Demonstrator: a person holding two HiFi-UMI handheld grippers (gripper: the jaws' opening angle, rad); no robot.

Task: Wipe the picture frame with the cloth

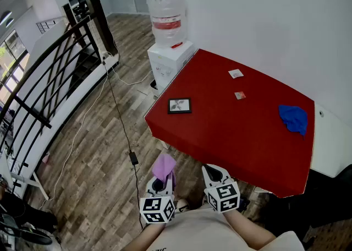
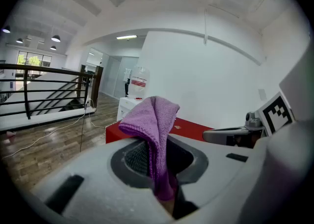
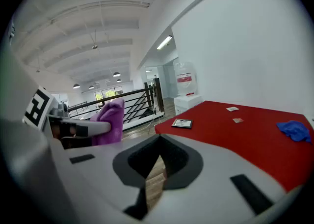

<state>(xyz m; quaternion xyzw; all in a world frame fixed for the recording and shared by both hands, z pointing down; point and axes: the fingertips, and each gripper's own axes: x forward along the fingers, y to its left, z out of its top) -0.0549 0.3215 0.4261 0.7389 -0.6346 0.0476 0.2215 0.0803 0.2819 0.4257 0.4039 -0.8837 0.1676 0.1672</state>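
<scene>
A small black picture frame [image 1: 179, 105] lies flat near the left corner of the red table [image 1: 247, 140]; the right gripper view shows the frame [image 3: 182, 123] well ahead. My left gripper [image 1: 159, 185] is below the table's near edge, over the floor, shut on a purple cloth [image 1: 164, 167]. That cloth [image 2: 156, 120] stands up folded from between the jaws. My right gripper [image 1: 214, 175] is beside it at the table's near edge, and its jaws [image 3: 157, 171] stand together with nothing in them.
A blue cloth [image 1: 293, 118] lies at the table's right end, and two small cards [image 1: 236, 73] lie toward the wall. A water dispenser [image 1: 166, 29] stands off the far left corner. A stair railing [image 1: 49, 79] and a floor cable [image 1: 118, 112] are to the left.
</scene>
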